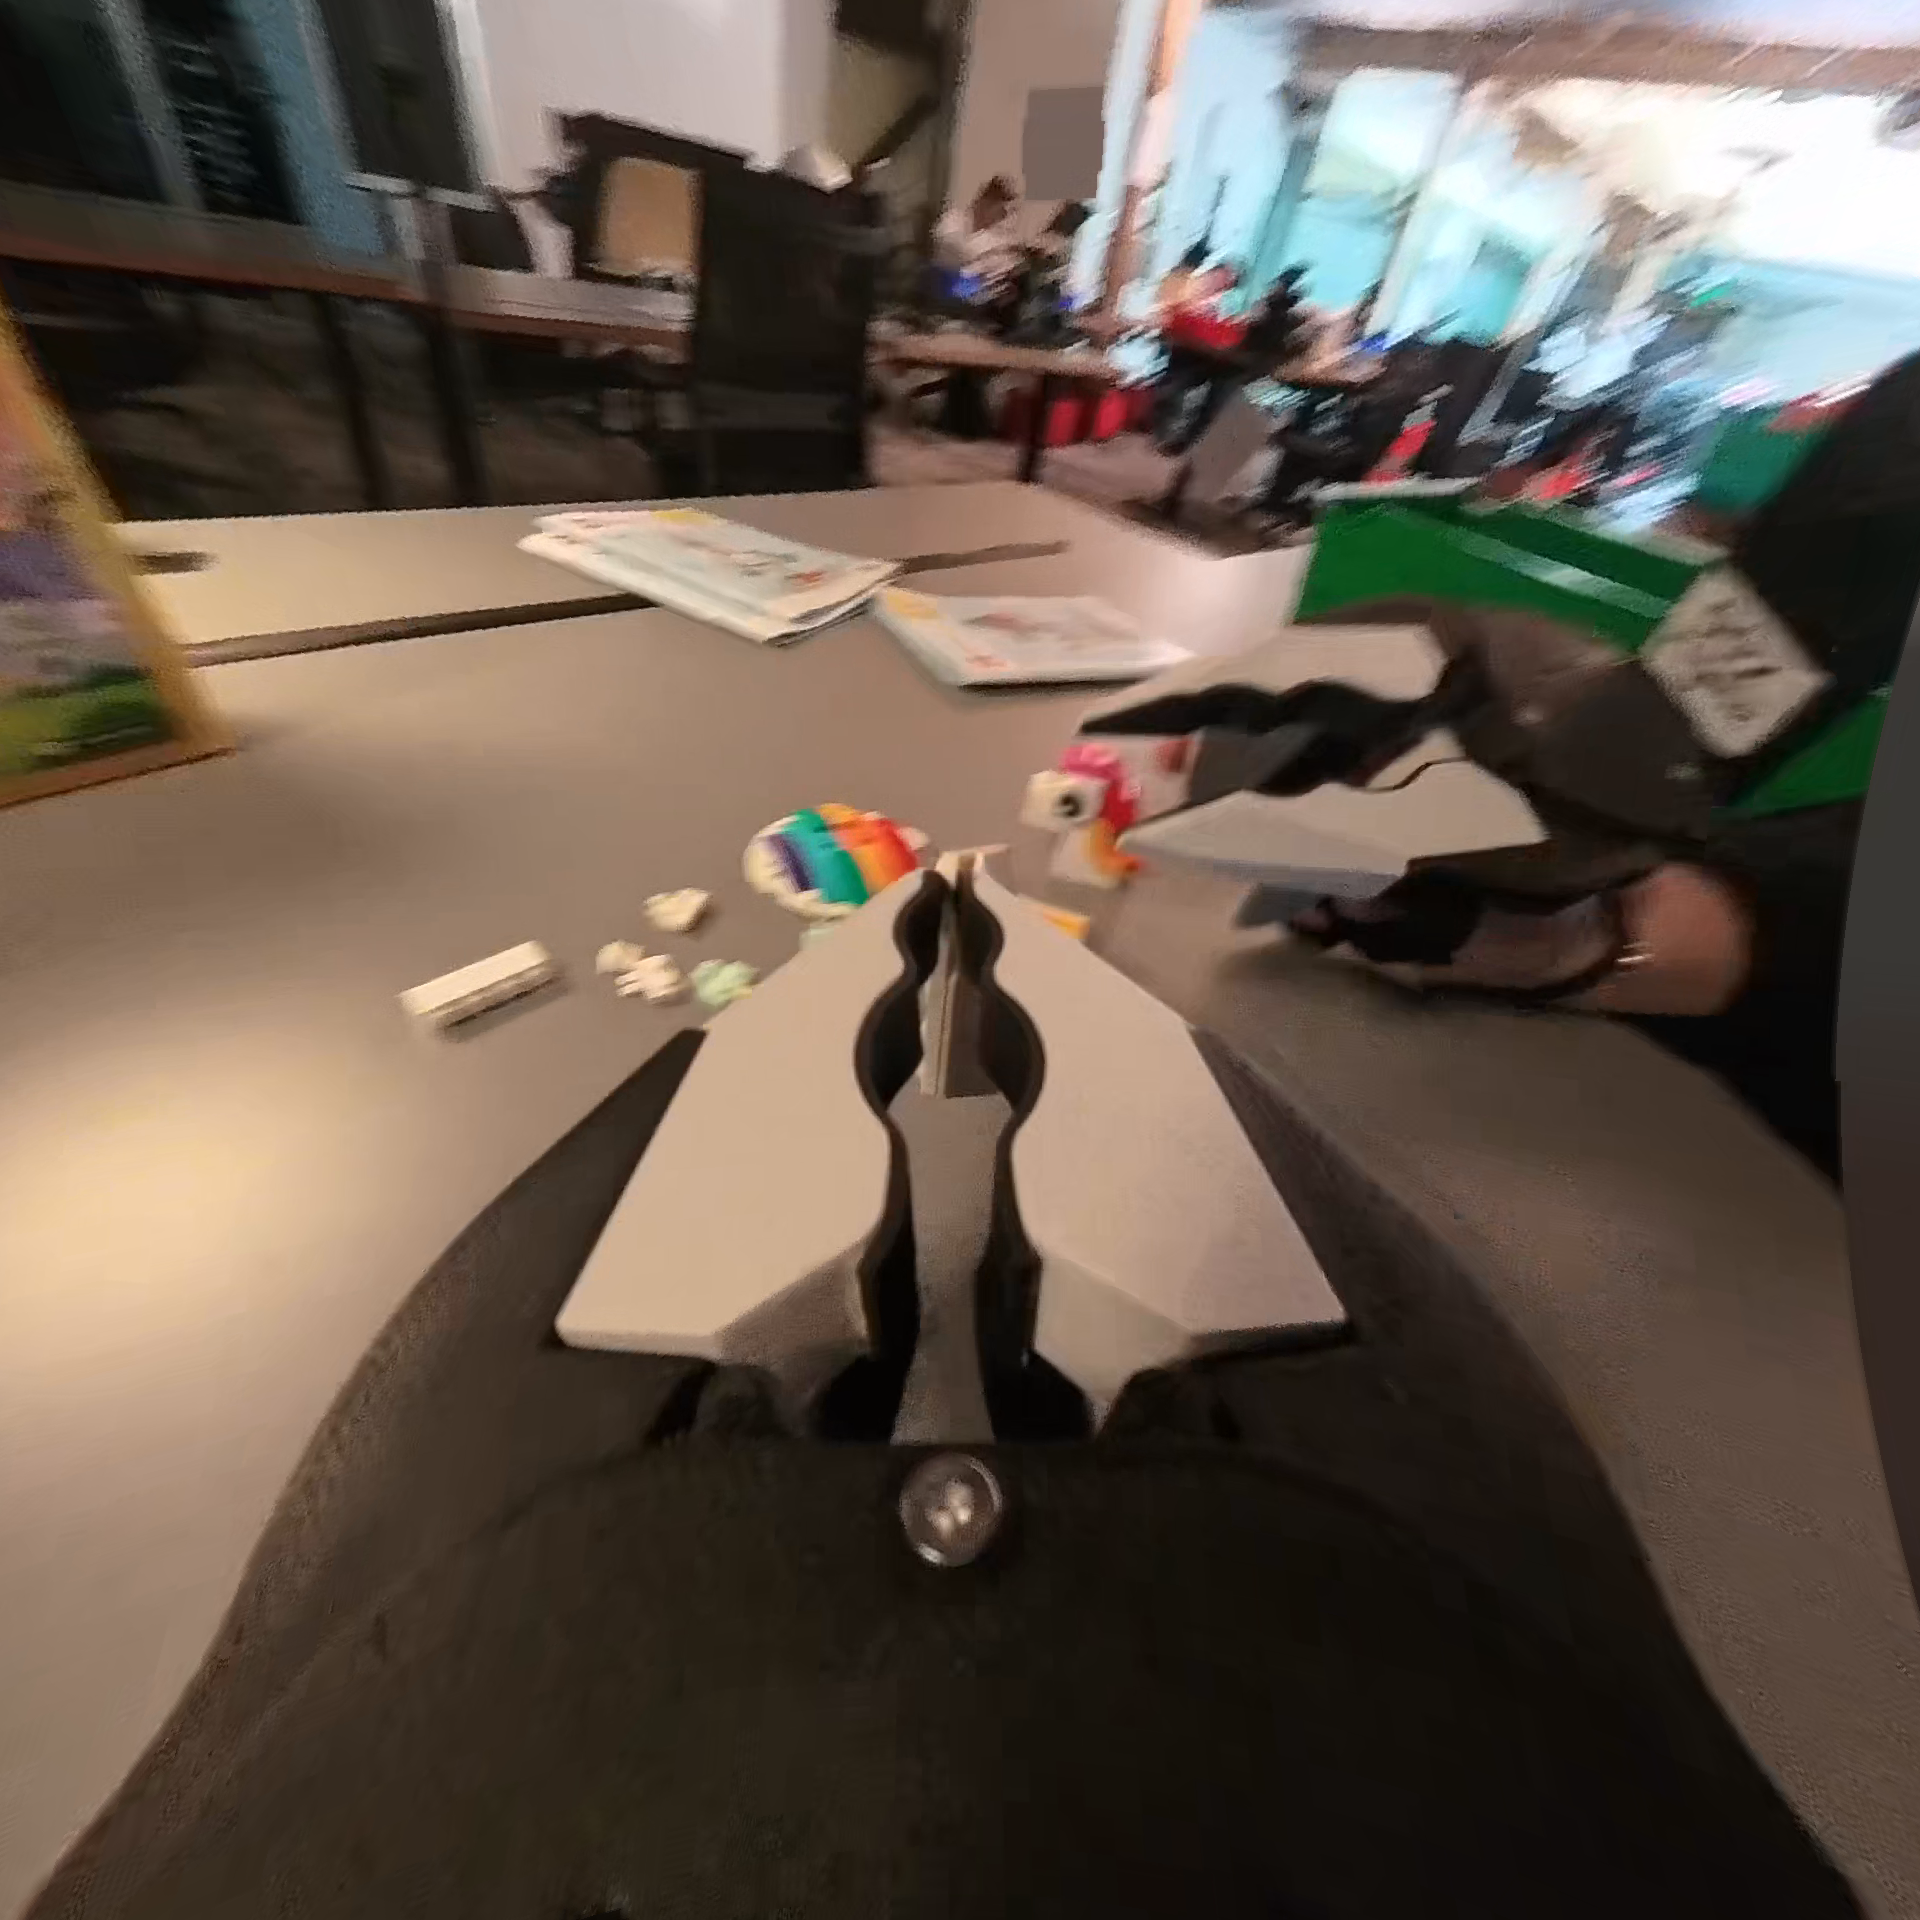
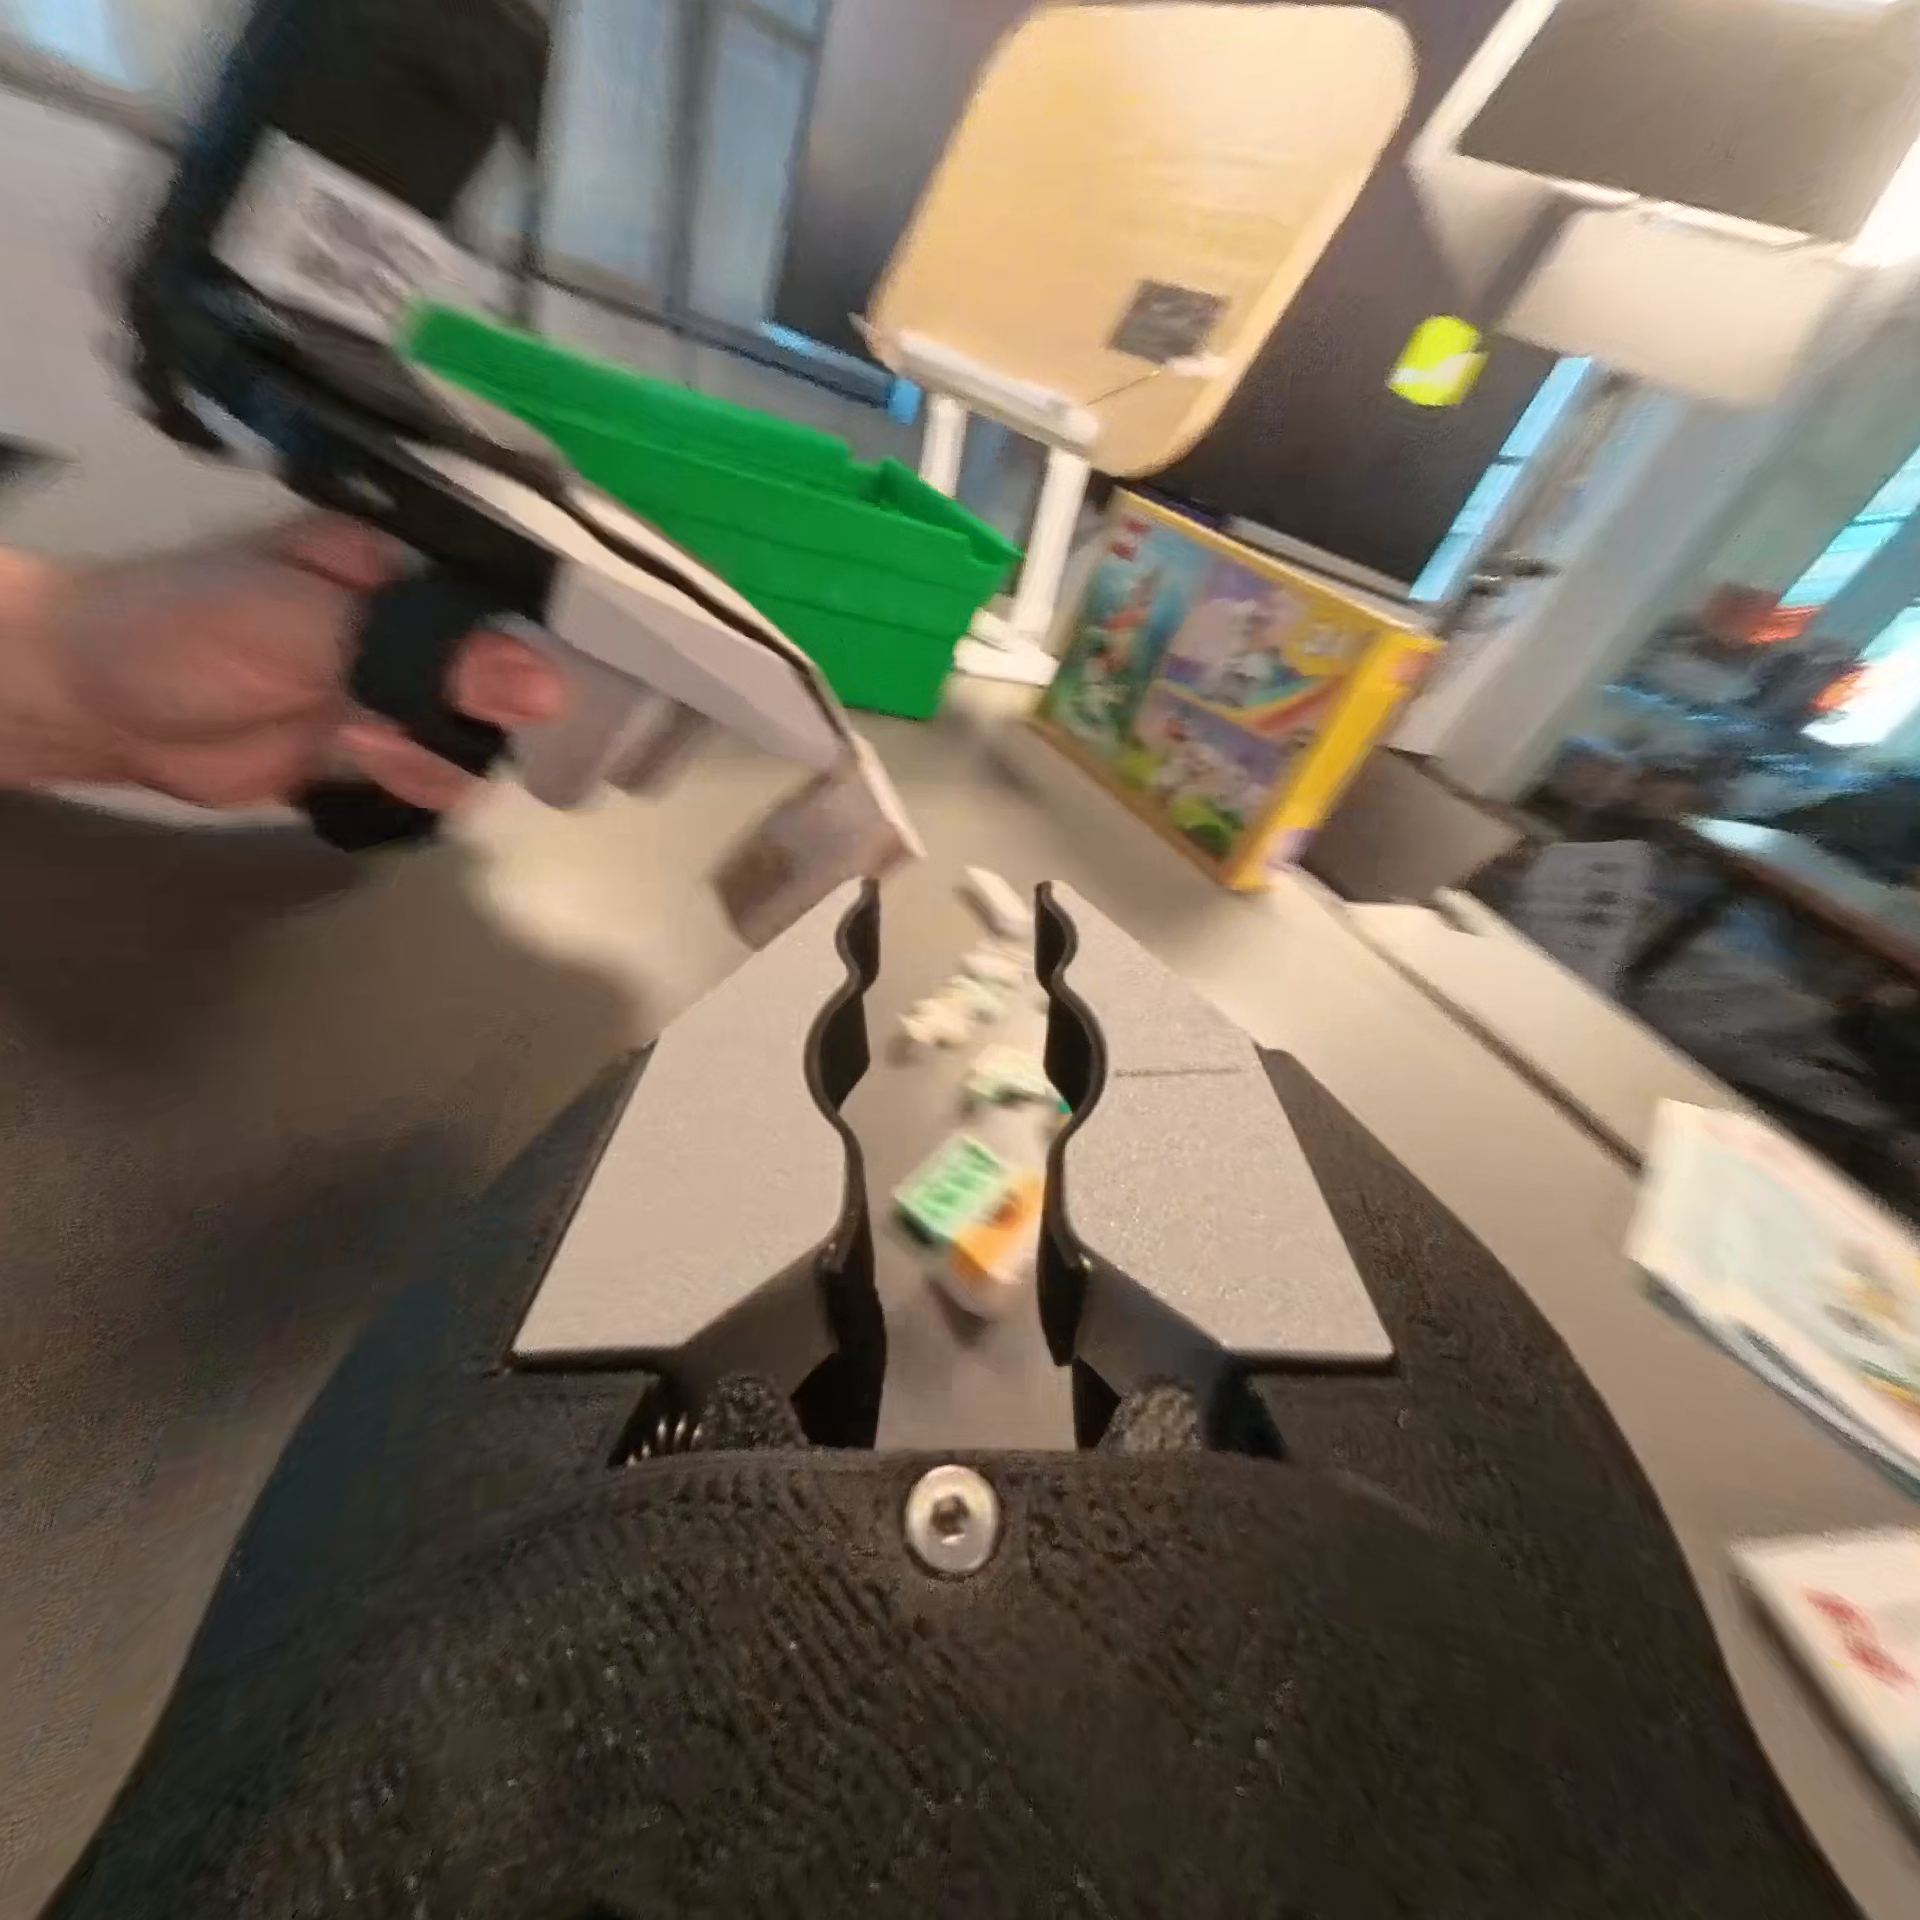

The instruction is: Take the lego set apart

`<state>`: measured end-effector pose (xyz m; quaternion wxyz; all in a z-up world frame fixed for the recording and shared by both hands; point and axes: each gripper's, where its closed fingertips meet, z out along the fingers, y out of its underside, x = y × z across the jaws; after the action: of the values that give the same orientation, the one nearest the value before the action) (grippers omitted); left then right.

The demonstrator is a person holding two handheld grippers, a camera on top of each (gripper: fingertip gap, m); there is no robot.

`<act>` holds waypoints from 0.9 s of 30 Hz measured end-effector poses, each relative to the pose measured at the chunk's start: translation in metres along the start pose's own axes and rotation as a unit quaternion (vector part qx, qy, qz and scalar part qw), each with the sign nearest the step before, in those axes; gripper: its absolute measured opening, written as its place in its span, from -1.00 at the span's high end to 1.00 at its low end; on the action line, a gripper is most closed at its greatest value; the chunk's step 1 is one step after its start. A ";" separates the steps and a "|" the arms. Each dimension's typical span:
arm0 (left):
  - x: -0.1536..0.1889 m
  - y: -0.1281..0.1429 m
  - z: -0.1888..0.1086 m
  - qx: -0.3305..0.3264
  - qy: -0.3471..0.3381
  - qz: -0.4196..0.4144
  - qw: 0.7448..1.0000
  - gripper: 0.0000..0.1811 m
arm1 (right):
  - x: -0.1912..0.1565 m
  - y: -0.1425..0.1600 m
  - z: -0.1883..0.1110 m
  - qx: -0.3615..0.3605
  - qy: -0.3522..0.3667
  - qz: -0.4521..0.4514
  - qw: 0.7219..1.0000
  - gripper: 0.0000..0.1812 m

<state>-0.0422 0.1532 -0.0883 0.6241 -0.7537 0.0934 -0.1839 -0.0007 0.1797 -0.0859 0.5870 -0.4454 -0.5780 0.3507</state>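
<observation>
My left gripper (image 1: 956, 878) is shut on a thin white Lego plate (image 1: 948, 997) held edge-on between its fingers, above the grey table (image 1: 416, 779). It also shows in the right wrist view (image 2: 831, 727), held by a hand, with the plate (image 2: 888, 805) sticking out of its tips. My right gripper (image 2: 956, 894) is open and empty, low over the table. In the left wrist view the right gripper (image 1: 1112, 784) has its tips beside a small white Lego figure (image 1: 1081, 821) with pink hair. A blurred green and orange piece (image 2: 971, 1210) lies between its fingers.
A rainbow piece on a round white plate (image 1: 831, 847), a long white brick (image 1: 483, 982) and small loose pieces (image 1: 675, 909) lie on the table. Instruction booklets (image 1: 717, 571) lie farther back. A green bin (image 2: 727, 499) and the Lego box (image 2: 1236, 686) stand at the edges. Spacing between my two grippers at the tips: around 5 cm. The long white brick (image 1: 483, 982) is about equally far from each gripper, around 15 cm.
</observation>
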 end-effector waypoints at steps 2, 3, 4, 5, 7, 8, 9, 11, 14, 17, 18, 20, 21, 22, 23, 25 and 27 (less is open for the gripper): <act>-0.013 0.011 0.000 -0.042 -0.047 0.029 0.998 0.98 | 0.010 0.022 0.004 -0.065 0.023 -0.051 0.996 0.67; -0.017 0.017 0.001 -0.060 -0.064 0.044 0.995 0.98 | 0.009 0.031 0.005 -0.092 0.017 -0.062 0.994 0.64; -0.020 0.020 0.001 -0.073 -0.079 0.067 0.992 0.98 | 0.007 0.038 0.006 -0.114 0.009 -0.067 0.991 0.64; -0.022 0.023 0.001 -0.089 -0.092 0.095 0.987 0.98 | 0.005 0.043 0.007 -0.133 0.005 -0.068 0.989 0.63; -0.026 0.035 0.004 -0.128 -0.116 0.148 0.974 0.97 | 0.002 0.056 0.006 -0.178 0.000 -0.067 0.982 0.63; -0.023 0.035 0.005 -0.132 -0.117 0.174 0.969 0.98 | 0.000 0.065 0.004 -0.211 -0.004 -0.057 0.976 0.60; -0.021 0.036 0.006 -0.137 -0.119 0.194 0.964 0.98 | -0.003 0.073 0.000 -0.240 -0.009 -0.039 0.970 0.54; -0.015 0.040 0.009 -0.144 -0.113 0.214 0.959 0.97 | -0.005 0.076 -0.005 -0.257 -0.006 -0.011 0.966 0.52; -0.004 0.050 0.015 -0.160 -0.084 0.196 0.964 0.90 | 0.001 0.080 -0.009 -0.271 0.009 0.011 0.963 0.53; 0.005 0.049 0.019 -0.148 -0.057 0.173 0.972 0.76 | 0.004 0.086 -0.009 -0.287 0.006 0.039 0.957 0.59; 0.009 0.046 0.019 -0.138 -0.044 0.162 0.976 0.73 | 0.004 0.088 -0.009 -0.292 0.003 0.050 0.955 0.63; 0.020 0.039 0.019 -0.111 -0.009 0.130 0.985 0.71 | 0.004 0.090 -0.008 -0.299 -0.003 0.065 0.952 0.75; 0.026 0.035 0.019 -0.096 0.011 0.107 0.990 0.71 | 0.004 0.090 -0.008 -0.299 -0.003 0.065 0.952 0.77; 0.030 0.032 0.019 -0.083 0.029 0.079 0.993 0.71 | 0.004 0.087 -0.008 -0.291 0.000 0.055 0.955 0.78; 0.034 0.027 0.018 -0.069 0.045 0.048 0.995 0.71 | 0.005 0.078 -0.007 -0.260 0.009 0.031 0.965 0.78; 0.039 0.019 0.017 -0.041 0.082 -0.027 0.995 0.71 | 0.003 0.045 -0.005 -0.158 0.028 -0.020 0.987 0.79; 0.043 0.011 0.015 -0.012 0.128 -0.102 0.986 0.70 | -0.006 0.019 -0.007 -0.082 0.036 -0.055 0.994 0.79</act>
<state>0.0040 0.1489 -0.0941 0.5761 -0.7369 0.0969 -0.3402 0.0078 0.1796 -0.1051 0.5878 -0.4715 -0.6068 0.2531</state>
